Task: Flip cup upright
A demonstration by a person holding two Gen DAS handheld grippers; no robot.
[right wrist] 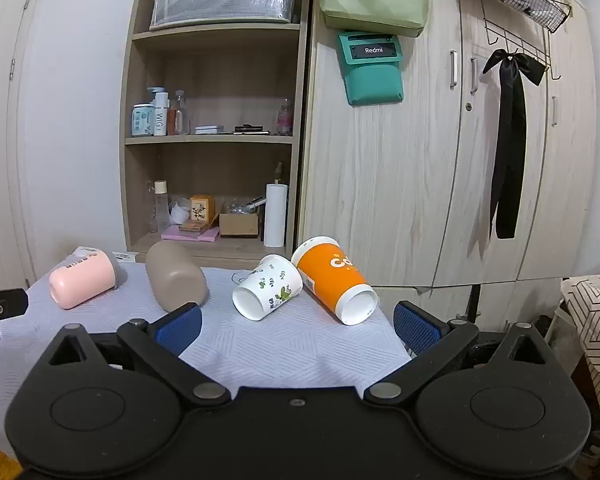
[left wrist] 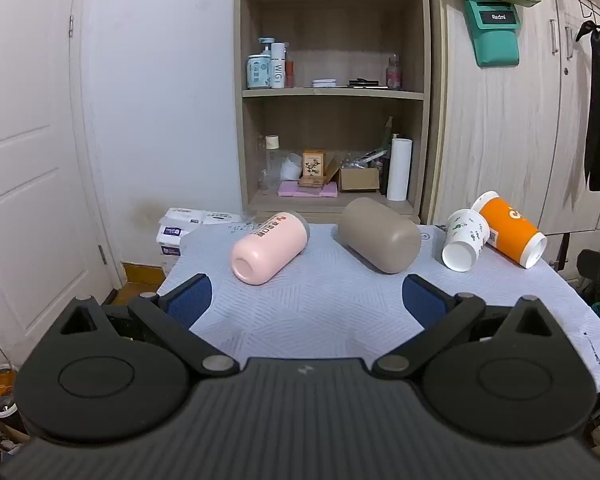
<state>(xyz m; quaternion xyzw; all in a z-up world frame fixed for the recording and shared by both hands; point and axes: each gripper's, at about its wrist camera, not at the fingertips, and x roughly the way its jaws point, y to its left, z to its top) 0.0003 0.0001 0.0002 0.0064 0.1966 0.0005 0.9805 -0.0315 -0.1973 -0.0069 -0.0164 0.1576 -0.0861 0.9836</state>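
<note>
Several cups lie on their sides on the cloth-covered table (left wrist: 320,312). From left to right: a pink cup (left wrist: 270,253), a taupe cup (left wrist: 380,234), a white leaf-print paper cup (left wrist: 465,239) and an orange paper cup (left wrist: 510,232). The same cups show in the right wrist view: pink (right wrist: 84,283), taupe (right wrist: 175,275), white (right wrist: 268,287), orange (right wrist: 334,280). My left gripper (left wrist: 306,300) is open and empty, short of the pink and taupe cups. My right gripper (right wrist: 296,326) is open and empty, just short of the white and orange cups.
An open wooden shelf unit (left wrist: 332,92) with bottles and boxes stands behind the table. Wardrobe doors (right wrist: 440,160) are to the right, a white door (left wrist: 28,160) to the left. Tissue packs (left wrist: 180,228) sit by the table's far left corner. The table's right edge (right wrist: 396,340) runs near the right fingertip.
</note>
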